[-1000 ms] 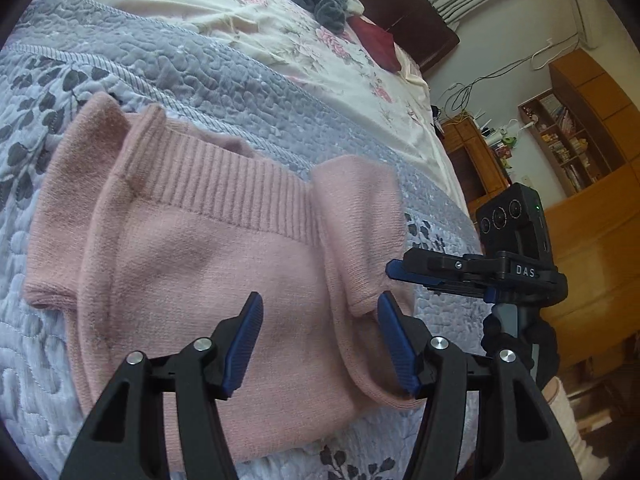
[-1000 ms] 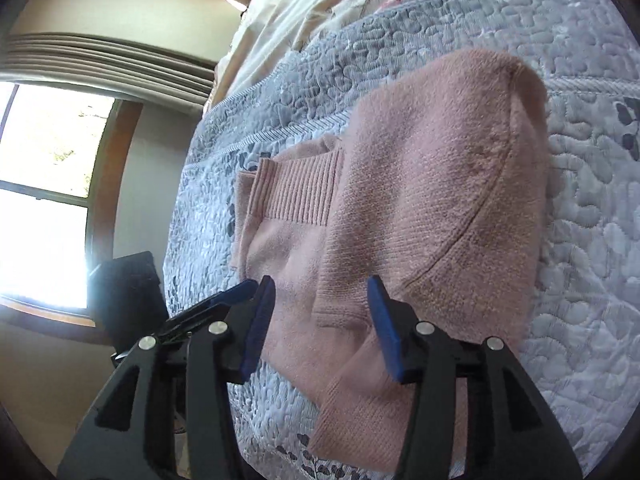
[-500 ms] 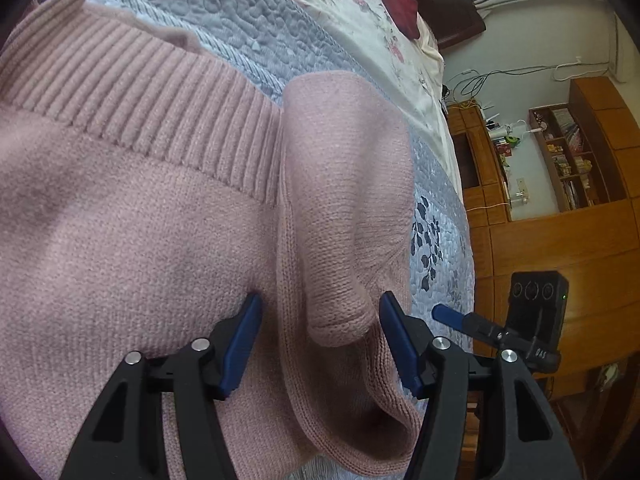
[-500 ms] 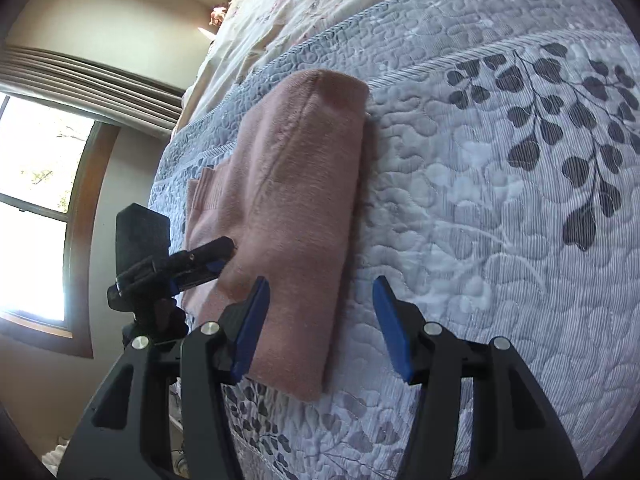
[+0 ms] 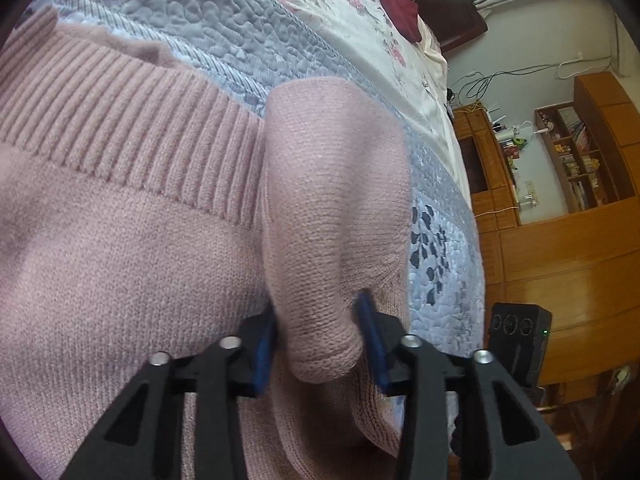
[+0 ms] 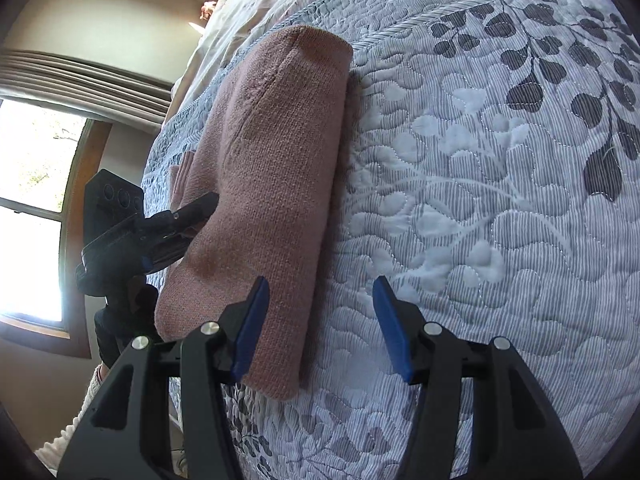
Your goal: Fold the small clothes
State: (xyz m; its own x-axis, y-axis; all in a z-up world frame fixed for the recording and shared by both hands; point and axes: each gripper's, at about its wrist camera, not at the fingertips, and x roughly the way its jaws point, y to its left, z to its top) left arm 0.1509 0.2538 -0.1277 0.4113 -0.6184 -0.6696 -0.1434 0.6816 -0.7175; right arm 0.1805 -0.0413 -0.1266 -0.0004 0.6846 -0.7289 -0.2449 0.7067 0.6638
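Sweater: pink knit sweater [image 5: 132,248] lying flat on the grey quilt [image 6: 480,168], near the edge of the bed; ribbed band [image 5: 120,120] across its upper part.
Sleeve: folded sleeve [image 5: 320,216] laid over the body of the garment, forming a thick fold.
Left gripper: left gripper [image 5: 320,340] straddles the end of the sleeve fold; blue pads [image 5: 262,356] stand close on either side of the knit; a firm grasp cannot be told.
Right gripper: right gripper [image 6: 320,320] released, jaws wide; one pad over the sweater's edge, the other over bare quilt.
Writing: none legible in either view.
Left wrist view only: ribbed band, floral sheet [image 5: 360,12], dark red cloth [image 5: 400,12], dark headboard [image 5: 448,0], wooden shelving [image 5: 576,152], wall cables [image 5: 520,72].
Right wrist view only: window [image 6: 28,208], curtain [image 6: 80,80], leaf print on the quilt, the left gripper from the side, a knit cuff at the lower left.
Surface: quilted grey bedspread with dark leaves.
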